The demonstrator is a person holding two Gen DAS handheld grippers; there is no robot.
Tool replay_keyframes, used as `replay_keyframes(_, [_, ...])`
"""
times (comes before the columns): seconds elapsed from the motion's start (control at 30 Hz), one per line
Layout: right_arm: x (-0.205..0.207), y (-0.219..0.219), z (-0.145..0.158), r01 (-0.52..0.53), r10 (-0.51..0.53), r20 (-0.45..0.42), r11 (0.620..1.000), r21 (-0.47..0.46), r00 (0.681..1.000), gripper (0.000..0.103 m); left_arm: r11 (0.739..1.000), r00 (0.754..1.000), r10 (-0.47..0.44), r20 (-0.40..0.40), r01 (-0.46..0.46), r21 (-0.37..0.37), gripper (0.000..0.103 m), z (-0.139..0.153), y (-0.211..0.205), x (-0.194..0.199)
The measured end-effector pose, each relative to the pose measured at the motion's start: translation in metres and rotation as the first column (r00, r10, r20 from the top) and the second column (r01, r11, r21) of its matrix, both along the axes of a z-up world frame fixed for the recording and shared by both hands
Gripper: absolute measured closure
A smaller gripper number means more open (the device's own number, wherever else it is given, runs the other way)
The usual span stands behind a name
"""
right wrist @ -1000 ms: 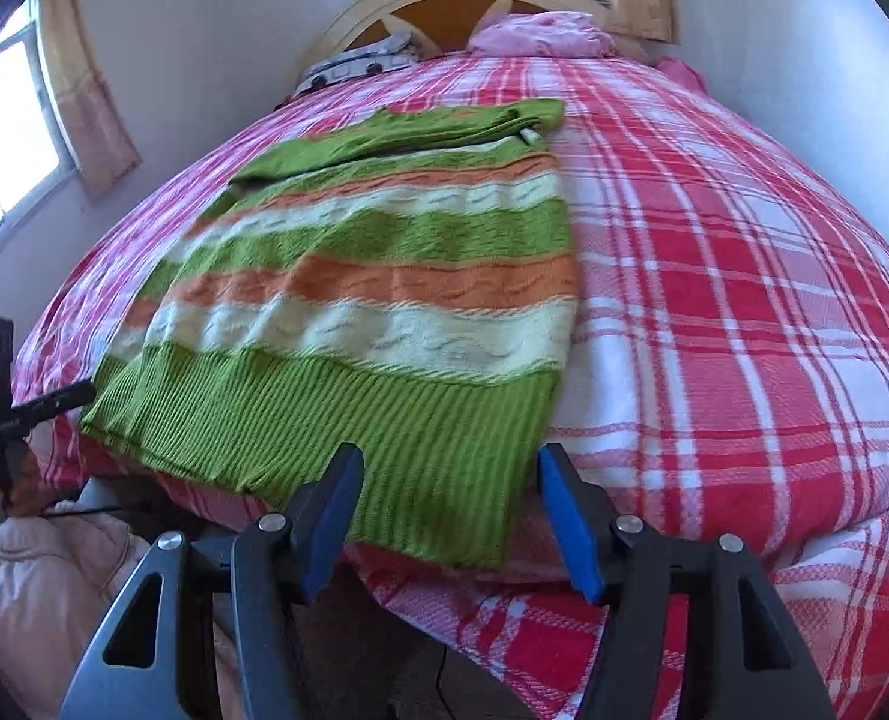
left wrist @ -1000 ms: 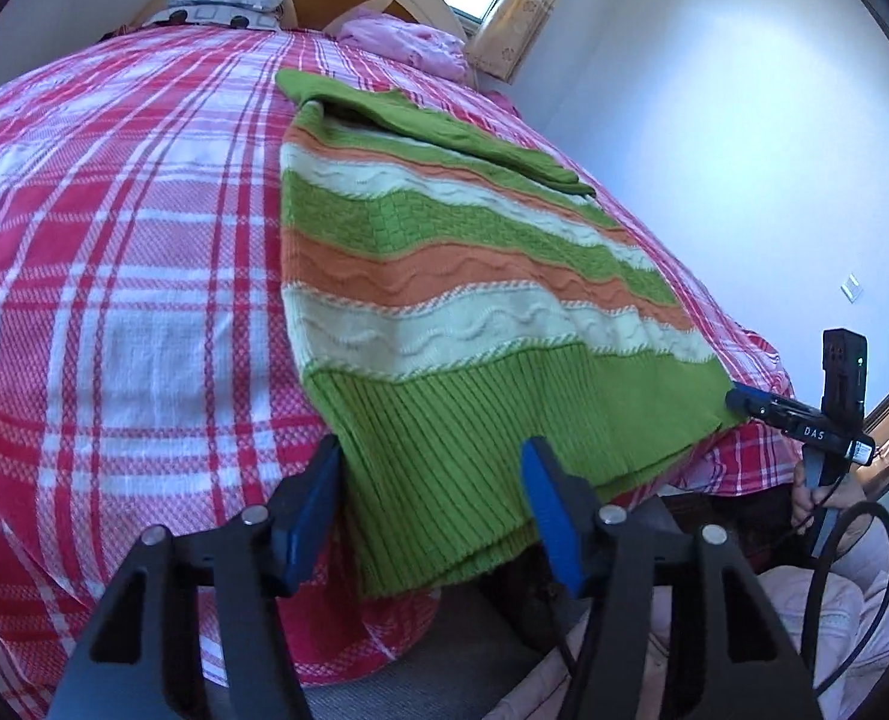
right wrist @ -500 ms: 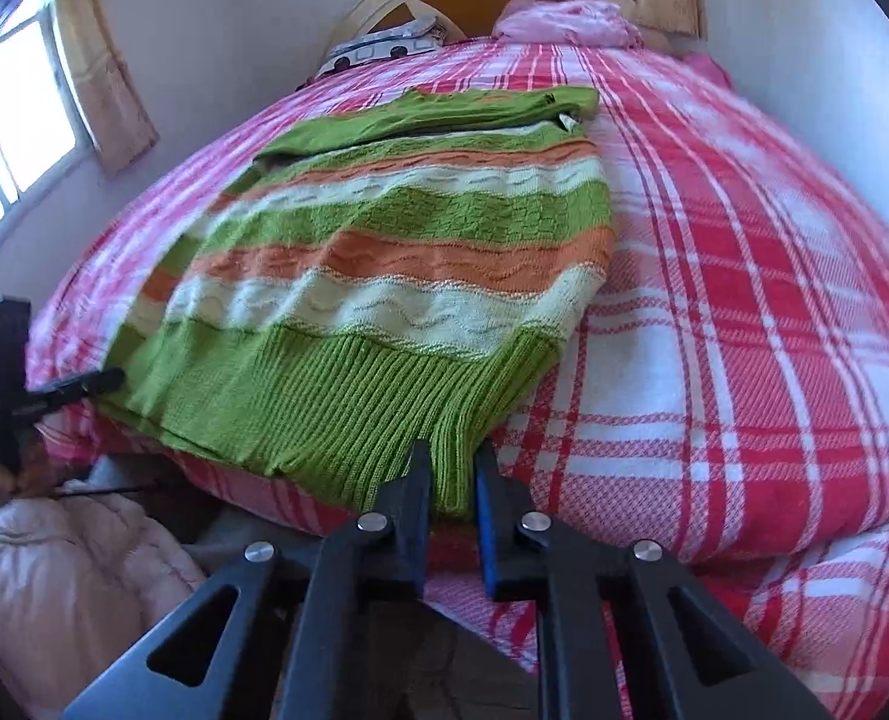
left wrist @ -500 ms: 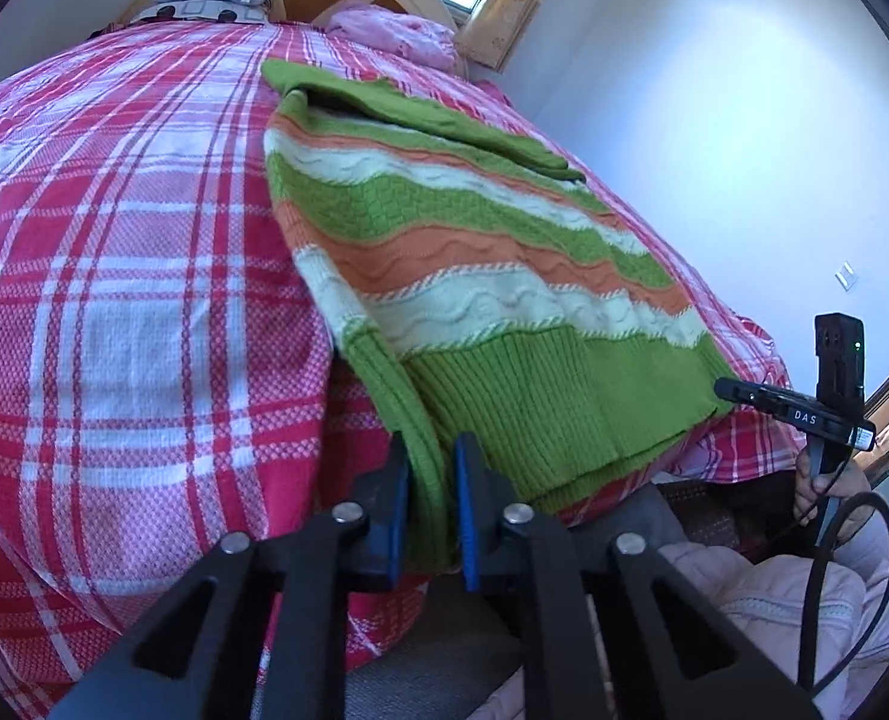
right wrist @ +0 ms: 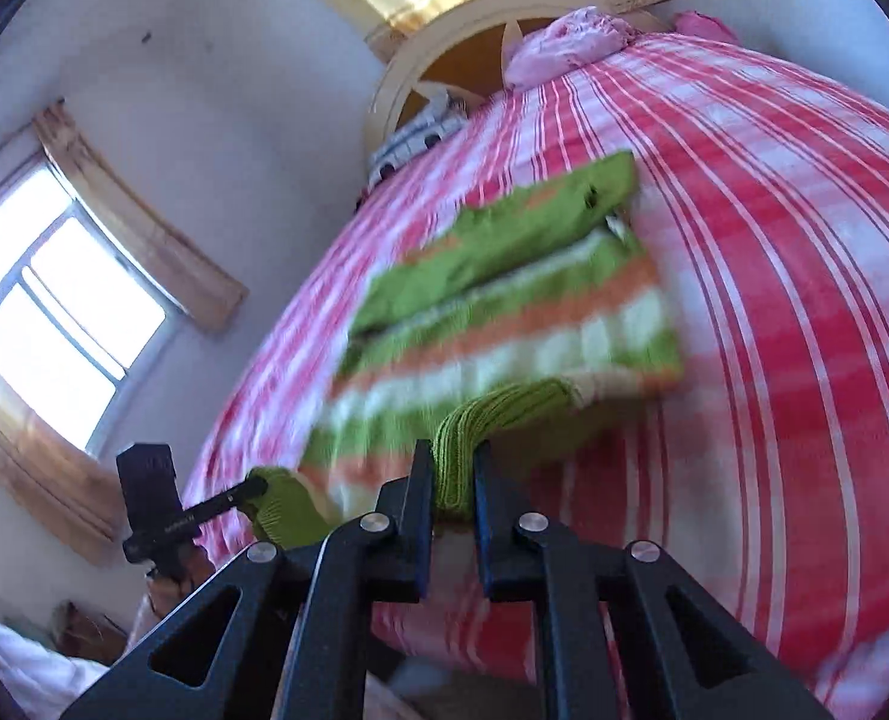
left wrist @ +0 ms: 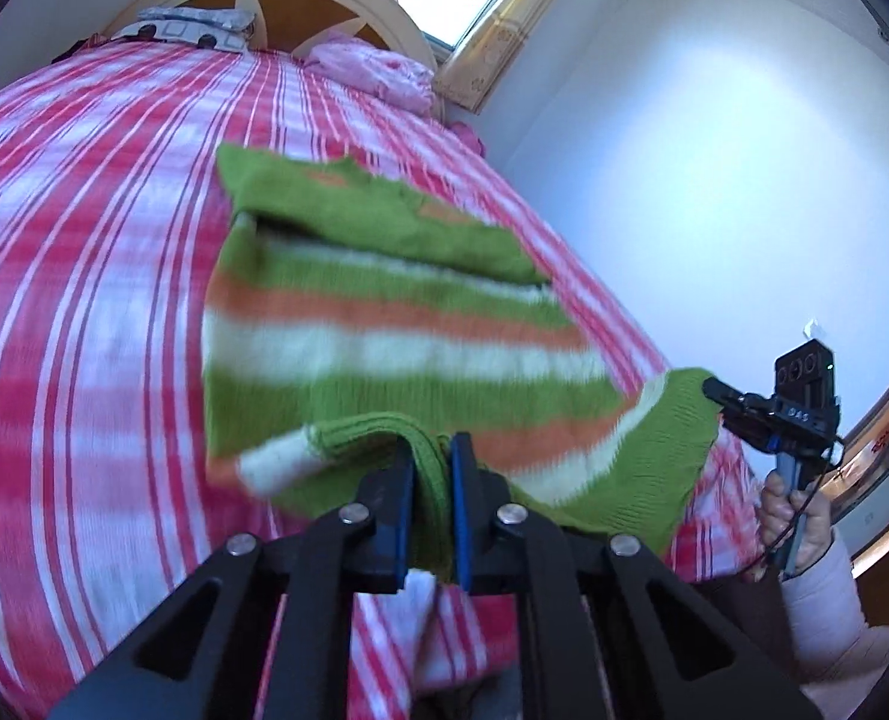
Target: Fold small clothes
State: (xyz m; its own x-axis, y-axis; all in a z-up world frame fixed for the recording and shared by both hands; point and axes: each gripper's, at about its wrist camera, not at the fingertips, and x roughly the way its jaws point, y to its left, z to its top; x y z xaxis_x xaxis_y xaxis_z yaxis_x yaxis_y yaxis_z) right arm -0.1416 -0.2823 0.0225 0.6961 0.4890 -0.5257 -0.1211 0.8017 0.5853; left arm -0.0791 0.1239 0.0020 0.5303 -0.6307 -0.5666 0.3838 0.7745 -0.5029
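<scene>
A green, orange and white striped knit sweater (left wrist: pixel 384 324) lies on the red plaid bed (left wrist: pixel 84 312), its sleeves folded across the top. My left gripper (left wrist: pixel 431 474) is shut on one corner of the green ribbed hem, lifted off the bed. My right gripper (right wrist: pixel 453 480) is shut on the other hem corner (right wrist: pixel 492 414), also lifted. The sweater (right wrist: pixel 504 312) is blurred in both views. The right gripper also shows in the left wrist view (left wrist: pixel 714 390), and the left gripper shows in the right wrist view (right wrist: pixel 258 486).
Pink pillows (left wrist: pixel 378 69) and a patterned pillow (left wrist: pixel 192 27) lie by the curved headboard (right wrist: pixel 474 18). A white wall (left wrist: pixel 714 180) runs along the bed's right side. A window with curtains (right wrist: pixel 54 312) is on the left wall.
Both grippers closed on the hem corners, then lifted them and carried the hem up and forward over the sweater's body. The lower part now hangs raised and folding.
</scene>
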Motion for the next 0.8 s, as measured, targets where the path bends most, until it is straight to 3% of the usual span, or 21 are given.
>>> replay_keyframes(0.2, [0.077,-0.024,-0.005,0.097,-0.096,-0.018,0.994,0.042,0.995,0.092,0.996,0.997,0.075,0.011,-0.076,0.046,0.092,0.003,-0.002,0.066])
replay_keyframes(0.3, [0.113,-0.032,-0.026,0.153,-0.150,-0.060,0.987,0.048,0.987,0.092,0.993,0.995,0.100,-0.012,-0.099,0.058,0.092,-0.010,-0.002,0.095])
replay_keyframes(0.47, [0.147,-0.033,-0.064,0.163,-0.164,-0.114,0.986,-0.015,0.980,0.092,0.986,0.992,0.120,-0.045,-0.114,0.126,0.090,-0.028,-0.001,0.117])
replay_keyframes(0.57, [0.154,-0.034,-0.077,0.170,-0.169,-0.131,0.985,0.001,0.977,0.091,0.989,0.992,0.106,-0.066,-0.098,0.114,0.086,-0.030,0.005,0.120])
replay_keyframes(0.67, [0.158,-0.038,-0.080,0.158,-0.147,-0.154,0.985,0.063,0.977,0.077,0.991,0.997,0.042,-0.062,-0.034,0.128,0.063,-0.023,0.011,0.117])
replay_keyframes(0.7, [0.158,-0.040,-0.080,0.150,-0.135,-0.158,0.984,0.091,0.978,0.072,0.989,0.998,0.033,-0.045,-0.026,0.145,0.049,-0.020,0.013,0.114])
replay_keyframes(0.73, [0.155,-0.043,-0.076,0.145,-0.123,-0.156,0.980,0.135,0.980,0.060,0.986,0.999,0.028,-0.022,-0.025,0.163,0.036,-0.017,0.015,0.111])
replay_keyframes(0.77, [0.152,-0.046,-0.072,0.149,-0.127,-0.145,0.976,0.157,0.981,0.050,0.984,1.000,0.024,0.007,-0.025,0.178,0.032,-0.013,0.017,0.107])
replay_keyframes(0.8, [0.147,-0.049,-0.065,0.160,-0.140,-0.120,0.972,0.175,0.983,0.045,0.983,0.999,0.015,0.030,-0.020,0.182,0.028,-0.010,0.021,0.104])
